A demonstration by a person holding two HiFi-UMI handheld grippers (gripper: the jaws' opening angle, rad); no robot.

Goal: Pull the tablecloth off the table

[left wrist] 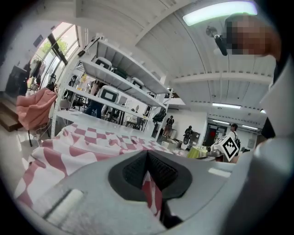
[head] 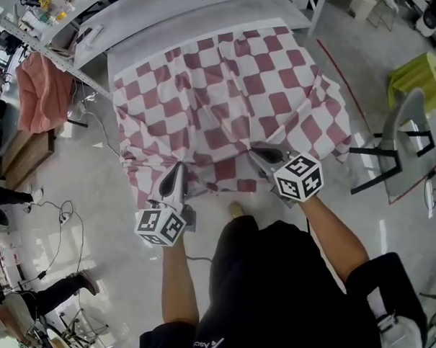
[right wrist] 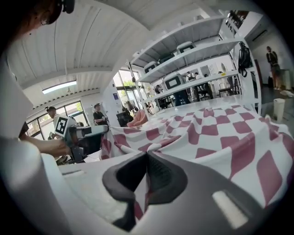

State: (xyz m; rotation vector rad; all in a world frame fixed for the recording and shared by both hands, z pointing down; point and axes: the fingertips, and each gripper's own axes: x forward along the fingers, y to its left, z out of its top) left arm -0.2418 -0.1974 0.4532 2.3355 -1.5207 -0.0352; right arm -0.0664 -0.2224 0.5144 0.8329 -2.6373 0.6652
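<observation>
A red-and-white checked tablecloth [head: 222,97] covers the table, its near edge bunched and drawn toward me. My left gripper [head: 177,166] is shut on the cloth's near-left hem, and my right gripper [head: 254,152] is shut on the near hem to its right. In the left gripper view a red fold of the tablecloth [left wrist: 92,142] is pinched between the black pads [left wrist: 133,172] of the left gripper [left wrist: 147,153]. The right gripper view shows the tablecloth [right wrist: 220,133] running up into the closed pads [right wrist: 167,176] of the right gripper [right wrist: 147,155].
A bare strip of grey table [head: 197,30] shows at the far edge. A grey chair [head: 404,140] stands at the right and a yellow-green covered table [head: 419,74] behind it. Shelving [head: 46,33] and a pink cloth [head: 45,91] stand at the left. Cables [head: 57,213] trail on the floor.
</observation>
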